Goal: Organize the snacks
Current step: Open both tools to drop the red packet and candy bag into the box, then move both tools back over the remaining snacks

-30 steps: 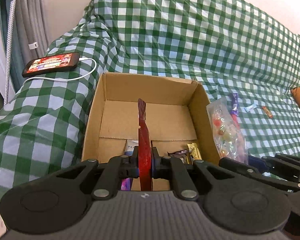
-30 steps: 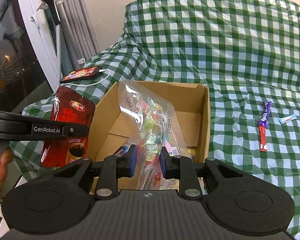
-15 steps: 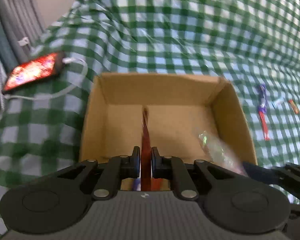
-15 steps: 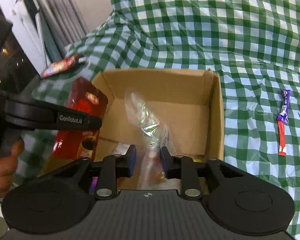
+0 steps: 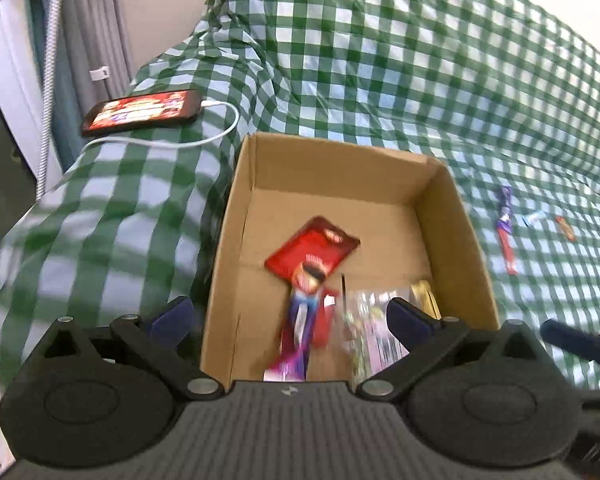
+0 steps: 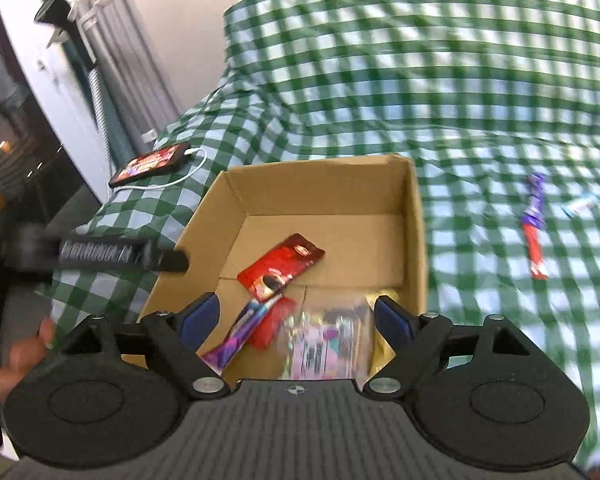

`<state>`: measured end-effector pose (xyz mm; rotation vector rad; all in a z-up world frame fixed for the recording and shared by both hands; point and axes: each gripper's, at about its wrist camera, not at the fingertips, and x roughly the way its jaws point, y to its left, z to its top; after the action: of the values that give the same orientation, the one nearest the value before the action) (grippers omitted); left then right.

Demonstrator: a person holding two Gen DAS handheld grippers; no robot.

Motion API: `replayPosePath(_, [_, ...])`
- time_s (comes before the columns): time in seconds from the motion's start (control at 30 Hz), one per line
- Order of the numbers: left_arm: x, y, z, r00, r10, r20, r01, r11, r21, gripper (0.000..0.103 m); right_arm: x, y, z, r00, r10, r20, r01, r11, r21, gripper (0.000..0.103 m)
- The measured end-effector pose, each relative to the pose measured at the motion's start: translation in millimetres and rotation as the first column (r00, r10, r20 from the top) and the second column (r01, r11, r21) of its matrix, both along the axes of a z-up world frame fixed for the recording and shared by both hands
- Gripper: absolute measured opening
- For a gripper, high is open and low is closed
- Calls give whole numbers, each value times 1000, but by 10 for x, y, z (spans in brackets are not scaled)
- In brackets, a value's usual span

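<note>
The left gripper has just been opening its jaws, and now they stand spread wide with nothing pinched between them. The right gripper has just been opening too, and its blue pads are far apart and hold nothing. Both hang over the open cardboard box. Down in the box lies the red packet, flat on the bottom near the middle. Just below it is a long purple and blue snack stick. Beside that, toward the right wall of the box, lies the clear bag of candy, a bit blurry, with something gold next to it. The box sits on a green checked cloth. On the cloth to the right, well apart from the box, lies a purple and red snack stick. To the left a phone lies with a white cable plugged in.
</note>
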<state>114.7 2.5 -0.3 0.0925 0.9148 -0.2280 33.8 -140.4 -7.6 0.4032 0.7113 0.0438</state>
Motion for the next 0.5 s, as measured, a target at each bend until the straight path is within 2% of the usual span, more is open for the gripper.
replayPosePath(0.13, [-352, 72, 151, 1000, -5, 21, 6, 1000, -30, 103, -478, 76, 232, 999, -40, 13, 40, 999, 2, 96])
replayPosePath(0.23, [-540, 84, 263, 998, -1, 58, 4, 998, -61, 103, -763, 155, 337, 999, -28, 41, 30, 999, -43, 97])
replayPosePath(0.3, [-634, 90, 319, 998, -15, 66, 20, 998, -63, 103, -868, 187, 367, 998, -40, 47, 43, 997, -59, 97])
replayPosePath(0.37, [-691, 70, 357, 997, -28, 73, 32, 998, -46, 103, -927, 188, 392, 997, -45, 61, 47, 998, -33, 98])
replayPosePath(0.5, [-678, -18, 441, 996, -28, 89, 31, 999, -34, 103, -989, 122, 401, 994, -65, 88, 68, 997, -35, 98])
